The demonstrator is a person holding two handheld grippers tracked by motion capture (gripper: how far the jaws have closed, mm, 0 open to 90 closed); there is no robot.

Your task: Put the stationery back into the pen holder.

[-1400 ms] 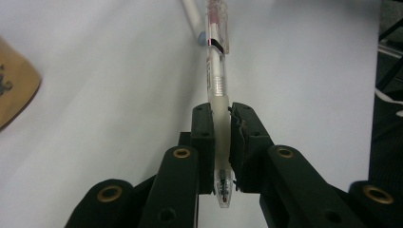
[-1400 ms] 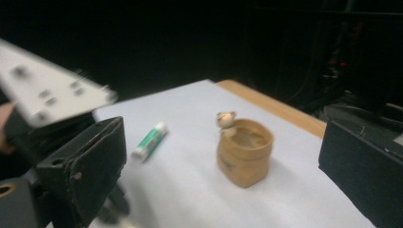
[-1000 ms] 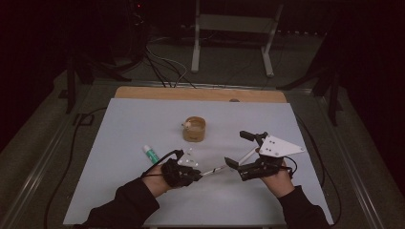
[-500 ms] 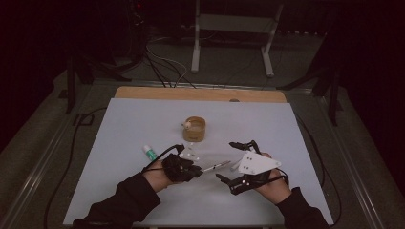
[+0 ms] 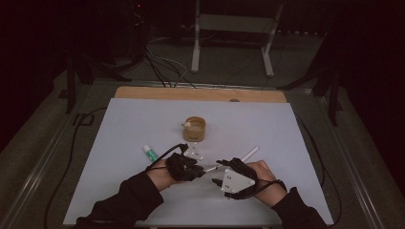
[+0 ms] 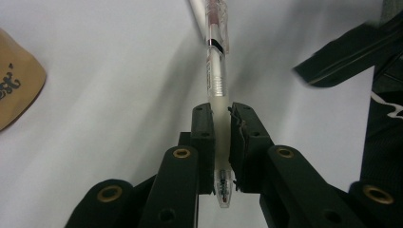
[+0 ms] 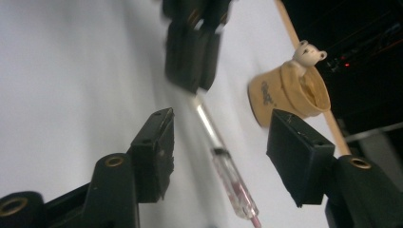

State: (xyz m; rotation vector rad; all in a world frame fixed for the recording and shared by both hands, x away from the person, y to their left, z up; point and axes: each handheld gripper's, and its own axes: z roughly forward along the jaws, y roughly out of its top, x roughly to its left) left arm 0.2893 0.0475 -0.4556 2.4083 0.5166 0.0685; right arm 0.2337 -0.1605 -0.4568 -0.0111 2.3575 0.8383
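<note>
Our left gripper (image 6: pixel 220 142) clamps the clear plastic pen (image 6: pixel 216 71); our right gripper (image 7: pixel 216 156), jaws just closing and not yet touching it, may knock it askew.

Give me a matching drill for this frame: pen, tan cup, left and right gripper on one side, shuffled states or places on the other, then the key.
1. pen
2. tan cup
3. left gripper
4. right gripper

A. fingers apart, closing either side of the pen, not touching it
B. standing on the white table, a small bear figure on its rim
C. clamped near its tip
D. fingers shut on the pen

Pairs: 1-C, 2-B, 3-D, 4-A
</note>
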